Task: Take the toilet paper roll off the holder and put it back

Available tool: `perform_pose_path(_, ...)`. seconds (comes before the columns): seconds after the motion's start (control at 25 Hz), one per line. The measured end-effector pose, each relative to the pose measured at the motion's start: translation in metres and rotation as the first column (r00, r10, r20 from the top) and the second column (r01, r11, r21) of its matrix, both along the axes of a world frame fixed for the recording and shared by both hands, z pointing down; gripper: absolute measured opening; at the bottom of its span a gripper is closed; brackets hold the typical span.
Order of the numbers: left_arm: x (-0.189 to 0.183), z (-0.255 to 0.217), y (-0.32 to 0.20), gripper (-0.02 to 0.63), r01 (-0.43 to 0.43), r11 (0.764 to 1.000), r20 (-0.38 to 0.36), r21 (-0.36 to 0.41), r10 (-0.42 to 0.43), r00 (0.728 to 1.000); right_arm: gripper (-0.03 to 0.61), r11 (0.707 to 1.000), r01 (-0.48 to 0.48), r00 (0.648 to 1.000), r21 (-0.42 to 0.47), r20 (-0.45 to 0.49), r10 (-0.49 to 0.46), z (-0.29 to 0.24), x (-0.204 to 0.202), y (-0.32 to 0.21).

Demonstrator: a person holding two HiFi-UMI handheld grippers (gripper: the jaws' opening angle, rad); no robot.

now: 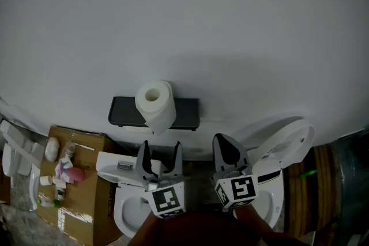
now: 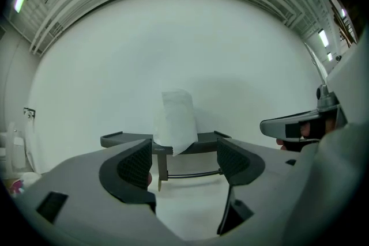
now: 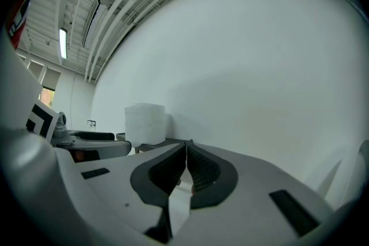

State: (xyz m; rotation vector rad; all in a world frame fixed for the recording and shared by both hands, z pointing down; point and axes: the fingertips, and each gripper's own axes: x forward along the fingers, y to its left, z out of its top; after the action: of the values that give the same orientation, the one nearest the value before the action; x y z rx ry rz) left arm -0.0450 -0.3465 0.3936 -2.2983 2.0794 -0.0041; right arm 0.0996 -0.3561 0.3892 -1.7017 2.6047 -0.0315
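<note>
So, the roll (image 1: 154, 102) stands on end atop the holder (image 1: 184, 114), straight ahead of my left jaws, which are wide open and empty; my right jaws are closed on nothing. It looks light and squishy, so any grab should be a gentle squeeze across its sides, not the loose sheet.

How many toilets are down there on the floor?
2. The left toilet sits below the left tool, beside a cardboard box; the right toilet, lid raised, is under the right tool.

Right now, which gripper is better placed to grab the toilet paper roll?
Left. The left gripper is open and lined up with the toilet paper roll standing on the holder; the right gripper is shut and off to the roll's right.
</note>
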Motion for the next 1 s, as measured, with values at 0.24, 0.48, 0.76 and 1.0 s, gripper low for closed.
perform_pose_path(0.24, -0.0047, -0.0013, 0.0021, 0.195, 0.047, 0.999, 0.014, -0.002, -0.047, 0.999, 0.018, 1.0, 0.007, 1.0, 0.0, -0.012, -0.007, 0.0009, 0.0006, 0.0031)
perform_pose_path(0.48, -0.0066, 0.0006, 0.0021, 0.015, 0.037, 0.999, 0.036, -0.005, -0.037, 0.999, 0.018, 1.0, 0.017, 1.0, 0.008, -0.025, -0.016, -0.0001, -0.0004, 0.0051)
perform_pose_path(0.76, -0.0014, -0.0029, -0.0005, 0.015, 0.03, 1.0, 0.012, -0.001, -0.03, 0.999, 0.018, 1.0, 0.019, 1.0, 0.008, -0.019, -0.019, 0.0001, -0.0027, 0.0048)
perform_pose_path(1.0, -0.002, -0.0006, -0.0009, 0.015, 0.037, 0.999, 0.009, -0.002, -0.037, 0.999, 0.018, 1.0, 0.027, 0.999, 0.01, -0.031, -0.026, 0.0003, -0.0038, 0.0051)
